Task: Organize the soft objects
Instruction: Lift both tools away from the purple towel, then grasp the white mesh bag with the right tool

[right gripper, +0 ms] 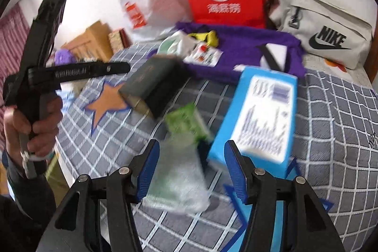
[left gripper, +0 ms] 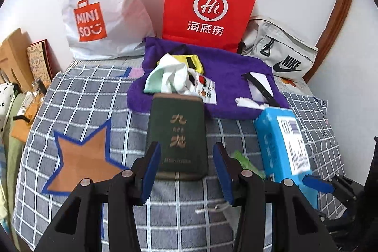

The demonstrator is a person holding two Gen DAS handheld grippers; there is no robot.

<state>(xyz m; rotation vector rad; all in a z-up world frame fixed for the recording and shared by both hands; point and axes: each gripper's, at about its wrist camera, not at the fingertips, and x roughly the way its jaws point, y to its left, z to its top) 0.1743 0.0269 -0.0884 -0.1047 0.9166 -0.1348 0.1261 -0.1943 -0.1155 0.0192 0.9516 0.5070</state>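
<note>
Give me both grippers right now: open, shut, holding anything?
Left gripper: open, holding nothing; the dark green box lies ahead, untouched.
Right gripper: open, holding nothing; a clear plastic packet lies blurred beneath it.

Setting: a home bedroom. Evidence: a bed covered with a grey, white-checked quilt (left gripper: 99,96) bearing an orange star patch (left gripper: 82,169); a curved wooden headboard (left gripper: 342,6) against a white wall; shopping bags, one red paper (left gripper: 208,4), one white plastic (left gripper: 104,4), and a pale sports pouch (left gripper: 281,51) propped at the bed's head; clothing heaped alongside.
</note>
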